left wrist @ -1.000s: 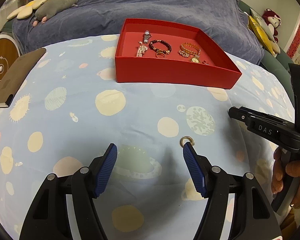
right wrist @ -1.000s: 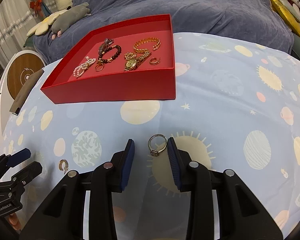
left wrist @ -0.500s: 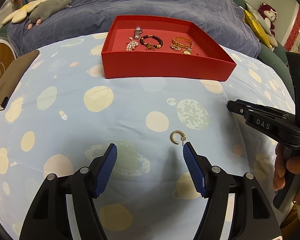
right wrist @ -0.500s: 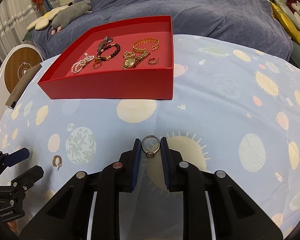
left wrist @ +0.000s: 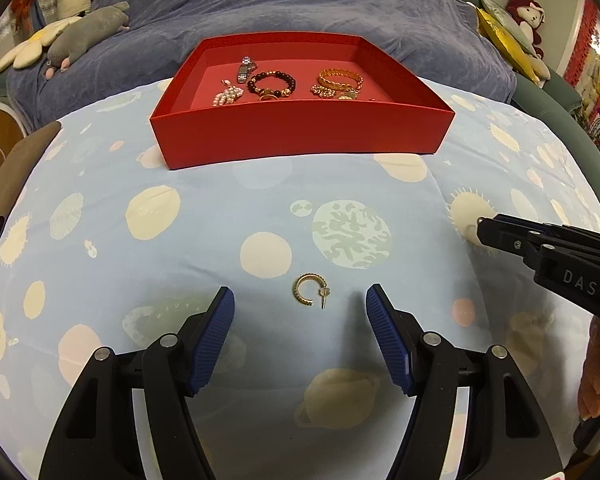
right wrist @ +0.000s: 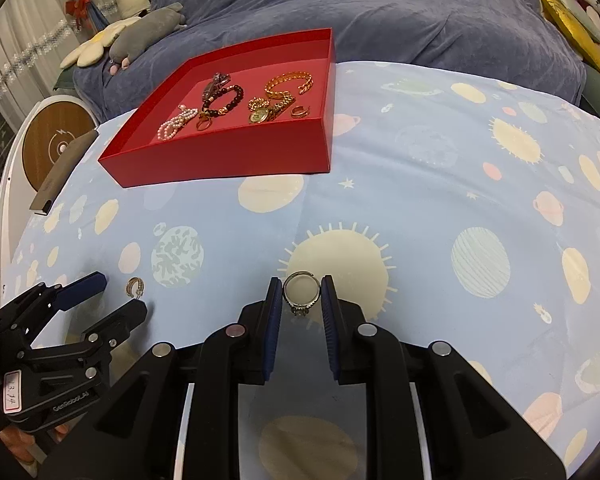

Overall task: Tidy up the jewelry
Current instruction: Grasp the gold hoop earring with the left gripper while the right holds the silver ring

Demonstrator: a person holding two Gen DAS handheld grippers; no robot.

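Note:
A gold hoop earring (left wrist: 309, 290) lies on the planet-print cloth, just ahead of my open left gripper (left wrist: 300, 304) and between its blue pads. It also shows in the right wrist view (right wrist: 134, 286). My right gripper (right wrist: 301, 292) is shut on a silver ring (right wrist: 301, 292) with a small stone, held at the fingertips just above the cloth. The red tray (left wrist: 300, 136) stands farther back and holds a pearl piece (left wrist: 226, 96), a dark bead bracelet (left wrist: 271, 84), a gold chain bracelet (left wrist: 340, 80) and other pieces.
A brown notebook (left wrist: 4, 184) lies at the table's left edge. A blue-covered bed (left wrist: 300, 4) with plush toys (left wrist: 84, 36) stands behind the table. The right gripper's body (left wrist: 560, 264) reaches in from the right of the left wrist view.
My right gripper has closed on the silver ring. My left gripper has shifted so the gold earring now sits centred between its open pads instead of by the right pad.

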